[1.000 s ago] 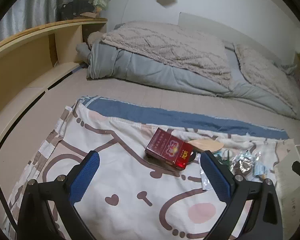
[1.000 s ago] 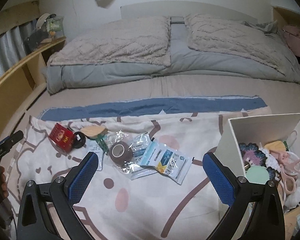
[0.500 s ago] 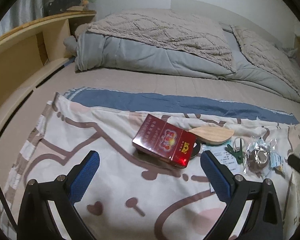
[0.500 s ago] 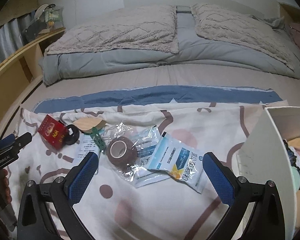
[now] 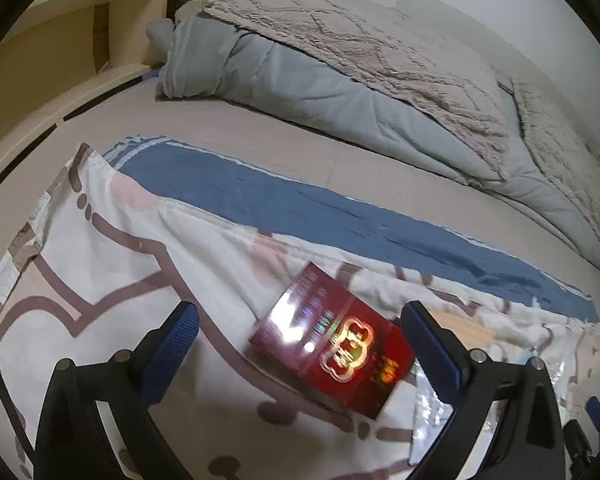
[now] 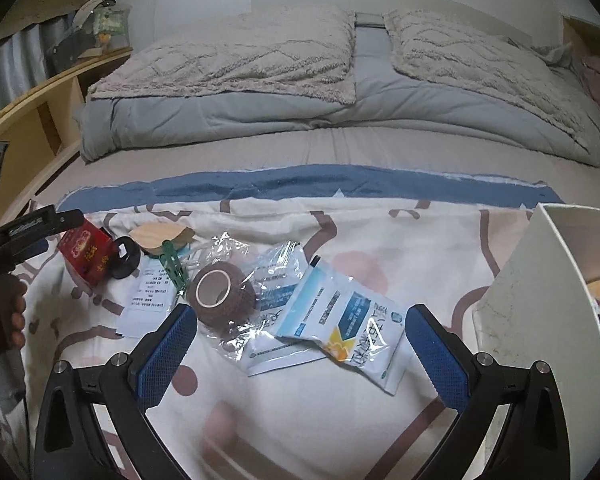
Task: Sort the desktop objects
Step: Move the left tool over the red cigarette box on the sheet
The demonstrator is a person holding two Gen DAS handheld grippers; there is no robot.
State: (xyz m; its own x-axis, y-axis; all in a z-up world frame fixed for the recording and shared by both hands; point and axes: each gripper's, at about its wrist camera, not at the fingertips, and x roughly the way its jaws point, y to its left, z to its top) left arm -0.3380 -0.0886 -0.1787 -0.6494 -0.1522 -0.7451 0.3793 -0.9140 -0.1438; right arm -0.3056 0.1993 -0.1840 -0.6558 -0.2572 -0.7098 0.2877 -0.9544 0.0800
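The left gripper (image 5: 300, 344) hangs spread wide over the red box (image 5: 334, 344), not touching it. The right gripper (image 6: 300, 344) is also spread, empty, with the blue-and-white sachet (image 6: 352, 320) between its fingers and the white bin (image 6: 540, 308) at right.

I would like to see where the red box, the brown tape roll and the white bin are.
red box (image 5: 332, 344), left wrist view, on its glossy top face.
brown tape roll (image 6: 224, 294), right wrist view, on its rim.
white bin (image 6: 540, 300), right wrist view, on its outer wall.
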